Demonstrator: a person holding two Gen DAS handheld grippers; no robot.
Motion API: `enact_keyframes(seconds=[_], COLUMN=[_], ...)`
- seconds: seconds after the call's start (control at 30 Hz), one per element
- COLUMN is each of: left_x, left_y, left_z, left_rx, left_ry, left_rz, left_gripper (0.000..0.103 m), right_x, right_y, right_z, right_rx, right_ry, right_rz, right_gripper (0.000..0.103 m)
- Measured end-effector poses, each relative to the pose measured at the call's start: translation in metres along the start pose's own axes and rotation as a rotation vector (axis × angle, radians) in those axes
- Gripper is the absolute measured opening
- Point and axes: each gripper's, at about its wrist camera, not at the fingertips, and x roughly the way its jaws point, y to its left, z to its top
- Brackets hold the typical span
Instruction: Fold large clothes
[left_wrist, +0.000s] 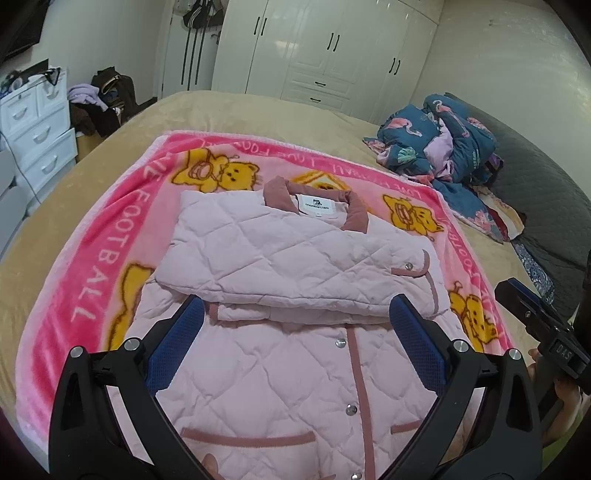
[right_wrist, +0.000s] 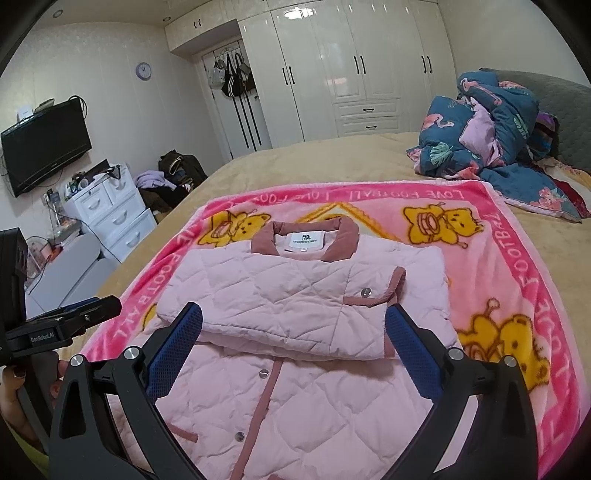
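Pink quilted jacket flat on blanket — below fingers | both grippers spread, empty

The jacket lies at frame centre on the blanket, which is spread on the bed. A bedding pile sits on the bed at upper right. The drawer unit stands off the bed at far left, the wardrobe behind.
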Motion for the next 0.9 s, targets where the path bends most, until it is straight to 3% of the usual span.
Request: enact_keyframes(seconds=[0.9], left_x=[-0.039], left_y=[0.004], left_z=[-0.04], left_rx=[0.025], left_ry=[-0.023], left_rz=[0.013], left_gripper=[0.094], right_x=[-0.047], right_y=[-0.002], right_z=[-0.036], right_rx=[-0.001], right_ry=[-0.026], right_rz=[-0.003], right_gripper=[0.099])
